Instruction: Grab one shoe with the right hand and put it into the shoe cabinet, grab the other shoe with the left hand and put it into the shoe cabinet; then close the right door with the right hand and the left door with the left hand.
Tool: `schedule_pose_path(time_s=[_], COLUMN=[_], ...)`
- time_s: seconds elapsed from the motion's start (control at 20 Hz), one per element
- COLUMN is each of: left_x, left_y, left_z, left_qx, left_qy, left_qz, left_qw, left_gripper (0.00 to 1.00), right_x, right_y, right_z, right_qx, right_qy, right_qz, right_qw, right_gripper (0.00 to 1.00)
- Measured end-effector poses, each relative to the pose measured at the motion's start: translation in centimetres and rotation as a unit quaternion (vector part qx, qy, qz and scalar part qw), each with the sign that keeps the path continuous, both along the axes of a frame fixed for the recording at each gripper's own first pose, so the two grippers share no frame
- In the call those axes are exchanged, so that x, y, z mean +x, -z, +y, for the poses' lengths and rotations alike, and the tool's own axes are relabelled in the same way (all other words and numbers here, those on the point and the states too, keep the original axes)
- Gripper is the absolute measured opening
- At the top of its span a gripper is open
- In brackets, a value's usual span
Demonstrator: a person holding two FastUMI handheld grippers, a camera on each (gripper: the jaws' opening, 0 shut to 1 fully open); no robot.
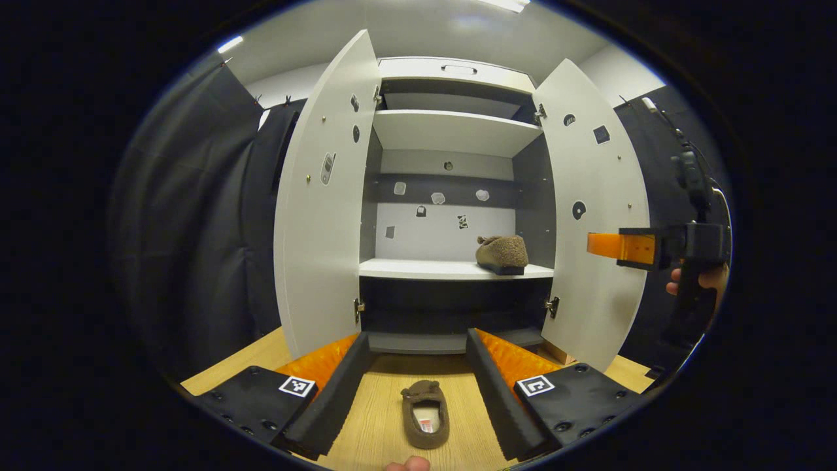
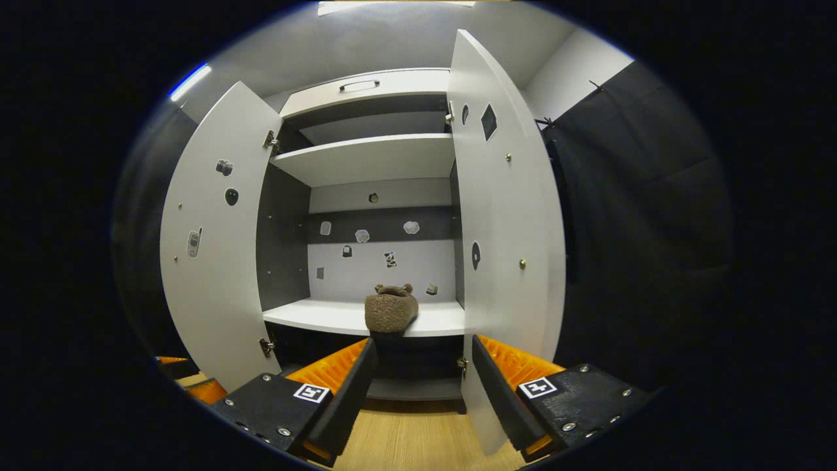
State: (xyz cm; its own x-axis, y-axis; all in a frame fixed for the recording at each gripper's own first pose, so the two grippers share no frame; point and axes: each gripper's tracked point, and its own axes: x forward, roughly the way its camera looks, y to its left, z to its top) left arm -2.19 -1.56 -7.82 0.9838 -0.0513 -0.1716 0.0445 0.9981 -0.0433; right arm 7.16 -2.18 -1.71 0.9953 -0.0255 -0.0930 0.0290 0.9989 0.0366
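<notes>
We face an open shoe cabinet (image 1: 451, 131) with both doors swung wide. One brown fuzzy shoe (image 1: 502, 254) already sits on the middle shelf (image 1: 418, 269), toward its right end. The other shoe (image 1: 425, 414), a matching brown slipper, lies on the wooden floor (image 1: 379, 405) in front of the cabinet, opening upward. Our left gripper (image 1: 418, 386) hangs over it with its fingers spread wide, one either side of the slipper and touching nothing. Our right gripper (image 2: 422, 392) is also spread and empty, pointed at the shelf with the stored shoe straight ahead; in the left gripper view it appears off to the right, beside the right door (image 1: 598, 216), held by a hand (image 1: 700, 280). We judge the left-hand grab to be the step at hand. The soft slipper could squash or slide out if we pinch only its rim rather than its body. Carried in carelessly, it might knock the shoe already stored, or land overhanging the shelf edge and block the left door (image 1: 320, 203) from shutting. The right gripper sits close to the right door's edge, so a stray move could bump that door early.
</notes>
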Motion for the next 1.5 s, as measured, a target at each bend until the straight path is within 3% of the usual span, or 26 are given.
schedule_pose_path(time_s=[0.2,0.5,0.65,0.9,1.0,1.15,1.35,1.4,1.45,1.5], left_x=[0.2,2.6,4.9,4.1,4.5,6.5,8.5,8.8,8.9,9.1], left_y=[3.5,9.0,15.8,27.1,28.6,29.9,31.3,31.0,30.5,29.7], left_z=[-0.5,-0.1,1.2,2.1,2.3,2.6,2.0,1.5,1.2,1.1], left_qx=[0.020,-0.047,-0.032,-0.032,-0.045,-0.048,-0.053,-0.061,-0.069,-0.072], left_qy=[0.007,0.023,0.021,0.011,-0.003,-0.011,-0.001,0.006,0.010,0.012], left_qz=[0.042,0.129,0.197,0.320,0.335,0.333,0.336,0.331,0.320,0.309], left_qw=[0.999,0.990,0.980,0.947,0.941,0.942,0.940,0.942,0.945,0.948], left_gripper=[0.96,0.97,0.97,0.97,0.97,0.97,0.97,0.95,0.77,0.66], right_x=[-2.8,-5.0,-5.4,-6.9,-7.5,-8.1,-8.2,-8.3,-8.2,-8.1], right_y=[1.0,1.3,2.0,2.9,3.4,3.7,3.8,4.0,4.0,4.1], right_z=[-0.2,-0.5,-0.9,-2.3,-3.4,-4.2,-4.1,-3.9,-3.7,-3.5], right_qx=[0.012,0.014,0.026,0.073,0.072,0.060,0.043,0.040,0.037,0.034], right_qy=[0.003,0.008,0.010,0.033,0.049,0.059,0.059,0.057,0.054,0.052], right_qz=[-0.007,-0.023,-0.011,0.007,0.014,0.020,0.025,0.027,0.028,0.030], right_qw=[1.000,1.000,1.000,0.997,0.996,0.996,0.997,0.997,0.997,0.998], right_gripper=[0.90,0.89,0.90,0.90,0.90,0.90,0.92,0.92,0.92,0.92])
